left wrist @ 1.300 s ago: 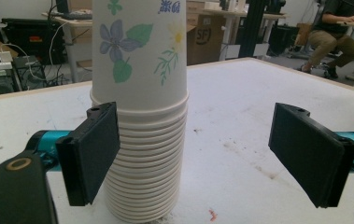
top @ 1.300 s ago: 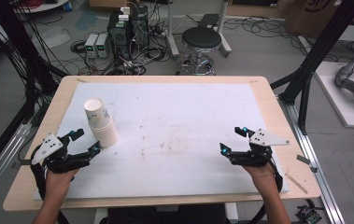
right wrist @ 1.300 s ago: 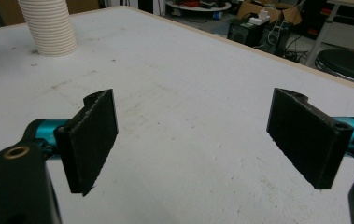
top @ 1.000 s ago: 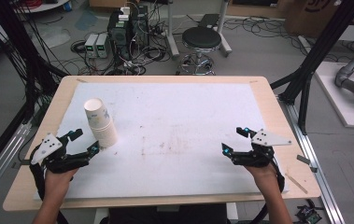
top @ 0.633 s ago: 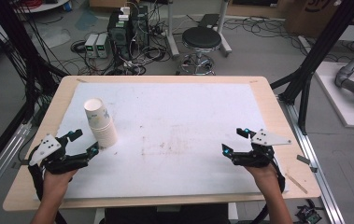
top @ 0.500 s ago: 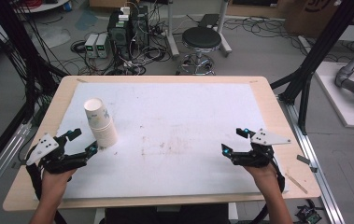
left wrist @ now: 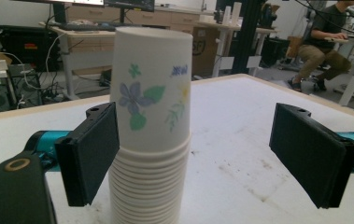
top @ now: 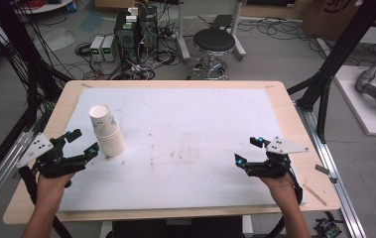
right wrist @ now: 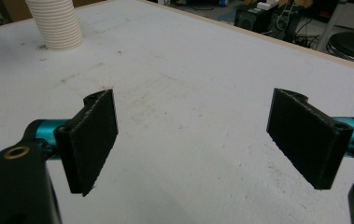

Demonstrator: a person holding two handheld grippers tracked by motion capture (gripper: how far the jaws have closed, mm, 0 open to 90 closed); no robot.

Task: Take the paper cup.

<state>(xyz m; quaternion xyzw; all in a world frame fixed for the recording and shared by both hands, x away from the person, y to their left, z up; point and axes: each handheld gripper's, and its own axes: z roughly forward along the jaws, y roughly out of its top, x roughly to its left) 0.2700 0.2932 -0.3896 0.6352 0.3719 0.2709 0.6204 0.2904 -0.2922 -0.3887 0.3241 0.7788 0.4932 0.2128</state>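
Observation:
A stack of upside-down white paper cups with a flower print stands on the left part of the white table mat. My left gripper is open just left of the stack, raised off the mat. In the left gripper view the stack rises close ahead, nearer the left pad, with both pads apart from it. My right gripper is open near the front right of the mat, with nothing between its jaws. From the right gripper view the stack's ribbed base shows far off at the top left.
The wooden table edge frames the mat. A black stool, power supplies and cables sit on the floor beyond the far edge. Black frame posts stand at the right. A seated person shows far behind in the left gripper view.
My left gripper has risen a little beside the cup stack. The right gripper has stayed where it was, and both remain open.

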